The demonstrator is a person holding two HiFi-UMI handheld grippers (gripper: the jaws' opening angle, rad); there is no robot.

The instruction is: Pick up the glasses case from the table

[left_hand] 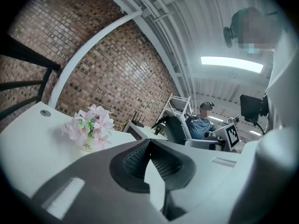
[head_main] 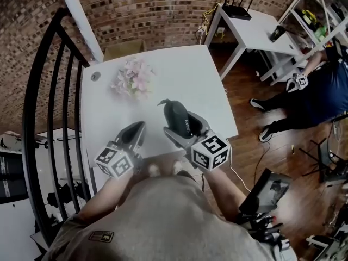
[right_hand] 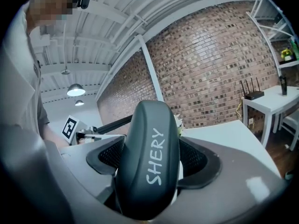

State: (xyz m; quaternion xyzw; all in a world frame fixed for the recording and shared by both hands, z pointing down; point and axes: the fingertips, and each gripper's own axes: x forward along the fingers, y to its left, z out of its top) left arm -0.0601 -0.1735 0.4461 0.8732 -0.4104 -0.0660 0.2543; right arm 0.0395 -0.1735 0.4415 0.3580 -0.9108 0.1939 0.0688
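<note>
The dark glasses case (head_main: 178, 116), printed "SHERY", is lifted above the white table (head_main: 190, 72) near its front edge. My right gripper (head_main: 184, 126) is shut on it, and in the right gripper view the case (right_hand: 149, 162) fills the wide gap between the black ribbed pads (right_hand: 108, 156). To its left, my left gripper (head_main: 139, 127) hangs over the table's front left part with nothing in it. In the left gripper view, that gripper (left_hand: 148, 144) has its tips meeting.
A pot of pink flowers (head_main: 132, 79) (left_hand: 89, 127) stands at the table's back left. A black railing (head_main: 49, 107) runs along the left. A white side table with a router (head_main: 239, 10) and a seated person (head_main: 315, 91) are at the right, on a wooden floor.
</note>
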